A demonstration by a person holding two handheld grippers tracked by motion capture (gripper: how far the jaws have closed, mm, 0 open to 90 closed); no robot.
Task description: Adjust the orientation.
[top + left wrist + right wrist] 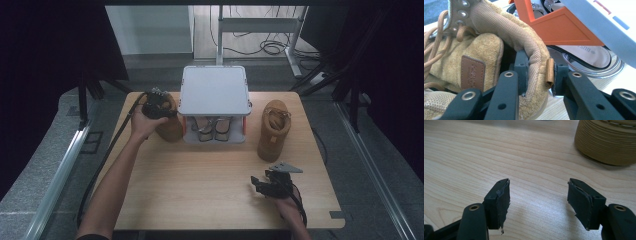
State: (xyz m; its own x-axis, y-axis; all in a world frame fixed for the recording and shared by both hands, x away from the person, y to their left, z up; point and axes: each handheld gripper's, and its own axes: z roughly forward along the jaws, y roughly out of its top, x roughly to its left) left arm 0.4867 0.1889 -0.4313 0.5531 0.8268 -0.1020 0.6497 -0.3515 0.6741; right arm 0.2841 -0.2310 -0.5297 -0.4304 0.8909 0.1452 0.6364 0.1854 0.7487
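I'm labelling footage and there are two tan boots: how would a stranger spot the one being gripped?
Start at the white-topped rack at the table's far middle. The gripped boot stands just left of it, heel collar pinched between the left gripper's jaws. The other boot stands free on the rack's right.

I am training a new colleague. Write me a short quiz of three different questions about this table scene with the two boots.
1. True or false: the left gripper has the padded heel collar of the left boot between its pads.
2. Multiple choice: what lies between the open jaws of the right gripper? A) a shoelace B) bare wooden table C) a sandal
3. Short answer: what stands between the two boots at the far side of the table, and what is under its white top?

Key:
1. True.
2. B.
3. A small rack with orange sides; a pair of sandals lies on its lower level. The right boot stands beside it.
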